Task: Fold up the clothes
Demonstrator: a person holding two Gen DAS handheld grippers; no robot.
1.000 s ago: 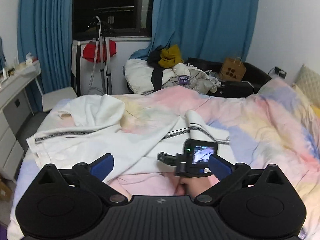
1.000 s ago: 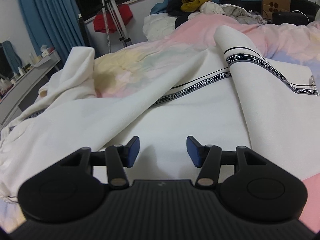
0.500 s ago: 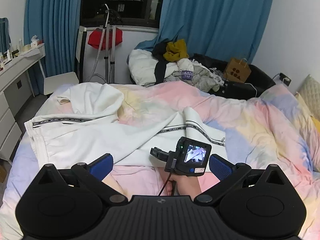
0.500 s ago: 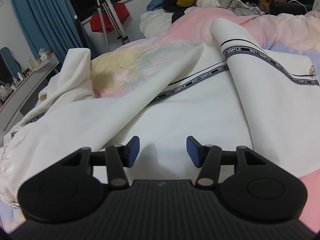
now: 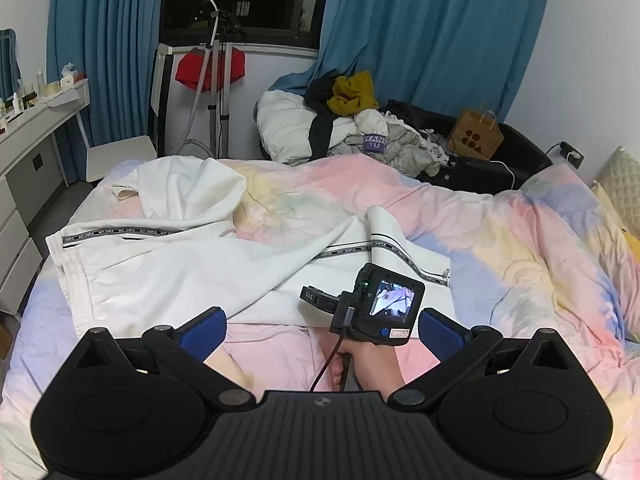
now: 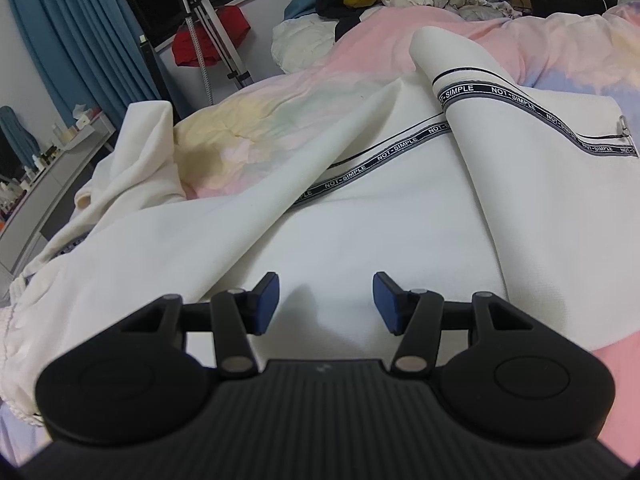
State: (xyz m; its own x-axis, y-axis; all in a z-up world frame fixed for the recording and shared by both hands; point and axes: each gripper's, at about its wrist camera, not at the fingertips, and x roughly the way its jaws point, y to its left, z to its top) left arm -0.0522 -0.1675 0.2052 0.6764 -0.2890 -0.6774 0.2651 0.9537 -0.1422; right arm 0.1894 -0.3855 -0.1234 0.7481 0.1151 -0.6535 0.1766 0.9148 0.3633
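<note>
**A:** Status check on the fold. White garment [image 5: 172,264] lies spread across the near part of the bed [image 5: 520,248], on a pastel duvet. Looks like a zip hoodie or jacket; cannot tell for sure.

**B:** Progress?

**A:** Early, I'd judge. 1 panel on the right side is turned over onto the body, its rounded fold edge pointing away from the cameras. Left side is loose: hem and banded edge lie flat, and a bunched lump, hood or sleeve, sits at the far left. No tidy rectangle yet, so most of the folding is left.

**B:** Grippers?

**A:** Left gripper [image 5: 320,332] is wide apart, nothing between the blue pads, hanging above the near edge of the bed. Right gripper [image 6: 326,304] is about half open, empty, hovering just over flat white fabric near the garment's near edge. From the left wrist view the right unit sits in a hand [image 5: 372,364], low over the cloth.

**B:** Material?

**A:** Thick, matte knit, fleece-like, soft drape with broad rounded creases, not sharp ones. Printed tape trim [image 6: 372,164], dark with white "NOT-SIMPLE" lettering, runs along the front edges. Small metal zip pull [image 6: 623,126] at the right end of the tape. Ribbed, gathered hem at the left.

**B:** Anything else around?

**A:** Heap of unfolded clothes [image 5: 360,120] beyond the far edge of the bed, well apart from this piece.
</note>
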